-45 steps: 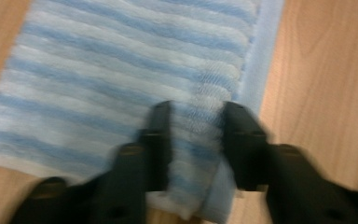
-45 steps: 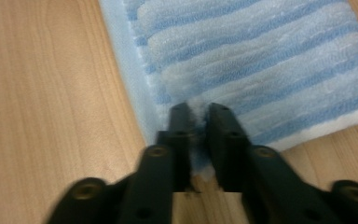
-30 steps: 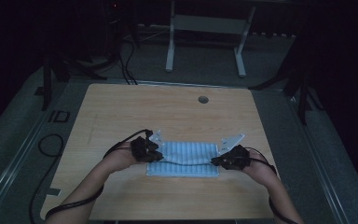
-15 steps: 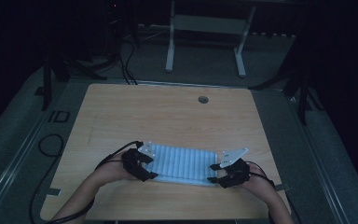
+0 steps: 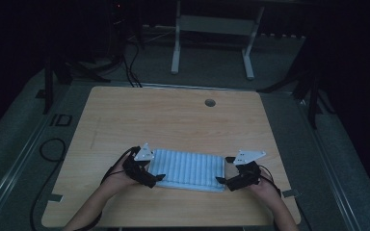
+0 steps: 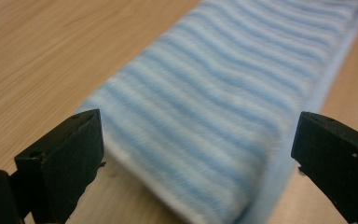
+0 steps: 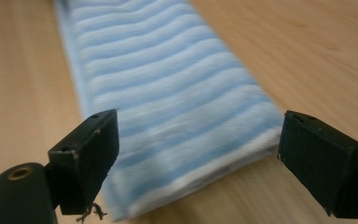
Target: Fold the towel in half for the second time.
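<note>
1 folded striped towel (image 5: 188, 169) on 1 table (image 5: 173, 120), seemingly flat, between 2 just-released hand-held grippers: left hand-held gripper (image 5: 157, 179), right hand-held gripper (image 5: 221, 180).

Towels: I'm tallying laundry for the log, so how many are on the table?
1. A blue-and-white striped towel lies folded flat near the table's front edge, between the left gripper and the right gripper. More layers inside the fold cannot be ruled out.

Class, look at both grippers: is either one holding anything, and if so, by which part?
Nothing is held. The left gripper and right gripper have just been opening; the folded striped towel lies flat on the table, released.
</note>
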Available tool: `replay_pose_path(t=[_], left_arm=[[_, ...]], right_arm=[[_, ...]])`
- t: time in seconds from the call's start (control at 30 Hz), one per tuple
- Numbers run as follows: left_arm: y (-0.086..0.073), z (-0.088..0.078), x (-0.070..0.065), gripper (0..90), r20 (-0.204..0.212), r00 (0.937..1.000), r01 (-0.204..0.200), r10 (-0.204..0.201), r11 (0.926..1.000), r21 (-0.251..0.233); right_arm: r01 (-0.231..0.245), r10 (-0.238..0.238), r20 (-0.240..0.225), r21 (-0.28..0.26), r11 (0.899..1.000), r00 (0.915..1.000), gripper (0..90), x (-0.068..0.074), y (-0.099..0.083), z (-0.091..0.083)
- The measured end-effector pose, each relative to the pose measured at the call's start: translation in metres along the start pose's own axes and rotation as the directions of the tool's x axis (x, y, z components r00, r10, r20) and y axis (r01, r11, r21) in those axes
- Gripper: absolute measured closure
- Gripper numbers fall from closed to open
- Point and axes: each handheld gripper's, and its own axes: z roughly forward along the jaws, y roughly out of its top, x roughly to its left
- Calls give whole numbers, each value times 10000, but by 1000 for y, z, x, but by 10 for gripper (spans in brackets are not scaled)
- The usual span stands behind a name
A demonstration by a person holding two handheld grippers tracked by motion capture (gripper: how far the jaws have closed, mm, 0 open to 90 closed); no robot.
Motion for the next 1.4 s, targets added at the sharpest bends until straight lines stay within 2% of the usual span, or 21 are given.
replay_pose_path(t=[0.03, 0.07, 0.1, 0.23, 0.4, 0.6, 0.67, 0.7, 0.73, 0.77, 0.8, 0.87, 0.93, 0.97, 1.0, 1.03, 1.07, 1.2, 1.3, 1.37, 1.4], left_arm=[[0, 0, 0, 30, 0, 10000, 0, 0, 10000, 0], [-6, -2, 4, 30, -170, 9988, 451, -457, 9983, -358], [-8, -3, 7, 29, -239, 9978, 603, -614, 9972, -437], [-19, -8, 14, 30, -735, 9937, 809, -846, 9954, -514], [-30, -16, 21, 30, -979, 9871, 1203, -1269, 9902, -706], [-48, -28, 31, 30, -1407, 9743, 1653, -1760, 9826, -844], [-53, -31, 34, 30, -1548, 9716, 1684, -1788, 9826, -783], [-53, -31, 34, 30, -1548, 9716, 1684, -1788, 9826, -783], [-57, -34, 35, 30, -1672, 9681, 1749, -1867, 9811, -828], [-57, -34, 35, 30, -1672, 9681, 1749, -1867, 9811, -828], [-59, -37, 36, 30, -1720, 9655, 1828, -1956, 9792, -875], [-62, -41, 37, 30, -1864, 9607, 1892, -2059, 9765, -1035], [-65, -44, 38, 30, -1915, 9569, 1990, -2184, 9732, -1156], [-67, -46, 39, 30, -1965, 9546, 2022, -2239, 9714, -1248], [-67, -46, 39, 30, -1965, 9546, 2022, -2239, 9714, -1248], [-72, -51, 41, 30, -2088, 9486, 2140, -2378, 9681, -1305], [-74, -53, 41, 31, -2144, 9461, 2176, -2429, 9666, -1353], [-81, -58, 43, 31, -2356, 9355, 2340, -2633, 9613, -1452], [-84, -62, 45, 31, -2423, 9252, 2530, -2919, 9507, -1793], [-85, -63, 46, 31, -2459, 9189, 2660, -3085, 9448, -1914], [-85, -63, 46, 31, -2459, 9189, 2660, -3085, 9448, -1914]], right_arm=[[0, 0, 0, 0, 10000, 10000, 123, 0, 0, 0], [-94, 96, 124, -165, 9998, 9999, 131, -2, -2, 0], [-335, 349, 339, -410, 9986, 9988, 134, -7, -6, -2], [-586, 622, 695, -533, 9969, 9956, 135, -14, -16, -6], [-948, 1015, 1085, -653, 9934, 9889, 135, -20, -27, -10], [-1376, 1487, 1825, -723, 9878, 9719, 131, -29, -44, -19], [-1792, 2007, 2289, -1114, 9775, 9526, 131, -34, -52, -26], [-1792, 2007, 2289, -1114, 9775, 9526, 131, -34, -52, -26], [-1919, 2209, 2748, -1285, 9730, 9358, 131, -35, -56, -32], [-1919, 2209, 2748, -1285, 9730, 9358, 131, -35, -56, -32], [-1969, 2283, 2880, -1340, 9712, 9300, 130, -36, -58, -34], [-2235, 2688, 3406, -1669, 9603, 9009, 131, -39, -64, -42], [-2388, 2932, 3584, -1887, 9526, 8863, 131, -41, -67, -47], [-2487, 3088, 3715, -2013, 9474, 8756, 131, -41, -69, -50], [-2487, 3088, 3715, -2013, 9474, 8756, 131, -41, -69, -50], [-2524, 3285, 4190, -2273, 9405, 8465, 131, -42, -73, -57], [-2556, 3352, 4267, -2339, 9381, 8400, 131, -42, -75, -58], [-2582, 3387, 4539, -2310, 9381, 8242, 132, -44, -78, -59], [-2534, 3309, 4623, -2228, 9414, 8227, 133, -45, -78, -57], [-2532, 3230, 4607, -2080, 9448, 8267, 133, -45, -78, -55], [-2532, 3230, 4607, -2080, 9448, 8267, 133, -45, -78, -55]])
